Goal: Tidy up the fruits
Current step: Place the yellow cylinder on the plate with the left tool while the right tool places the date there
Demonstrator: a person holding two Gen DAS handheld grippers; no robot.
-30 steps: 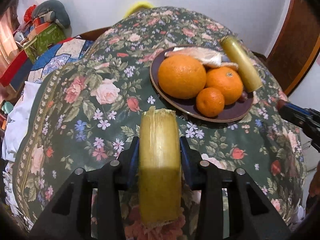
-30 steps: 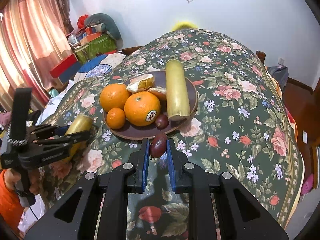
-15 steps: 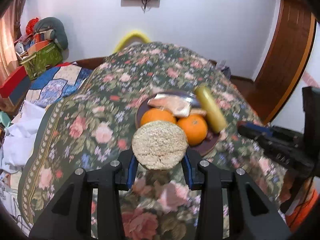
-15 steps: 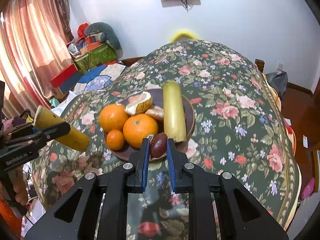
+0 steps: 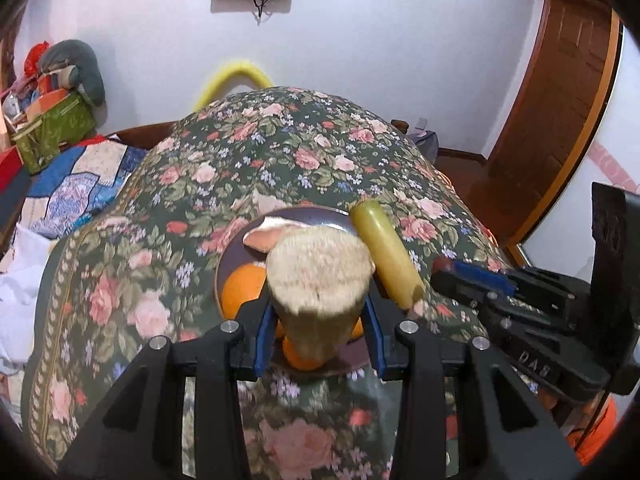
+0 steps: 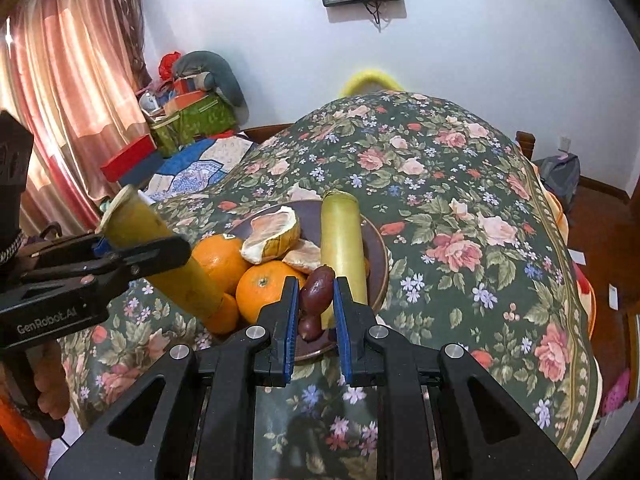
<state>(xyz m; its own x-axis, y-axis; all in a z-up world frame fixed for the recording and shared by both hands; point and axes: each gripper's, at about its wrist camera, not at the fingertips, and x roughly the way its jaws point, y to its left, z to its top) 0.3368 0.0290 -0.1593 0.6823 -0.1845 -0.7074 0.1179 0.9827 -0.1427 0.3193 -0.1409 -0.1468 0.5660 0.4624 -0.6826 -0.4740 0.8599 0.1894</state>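
fruits crowd a dark plate [image 6: 378, 240] near the table's near edge: oranges [image 6: 260, 292], peeled segments [image 6: 272, 236], a yellow-green cane piece [image 6: 342, 240]. left gripper [image 5: 318, 320] pinches a second cane piece [image 5: 320, 280], fibrous end showing; right gripper [image 6: 316, 304] pinches a reddish-brown fruit [image 6: 317, 290] above the plate's near rim.

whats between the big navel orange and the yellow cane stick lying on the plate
In the right wrist view, the peeled citrus pieces and a small dark red fruit, pinched in the right gripper, sit between the orange and the cane stick.
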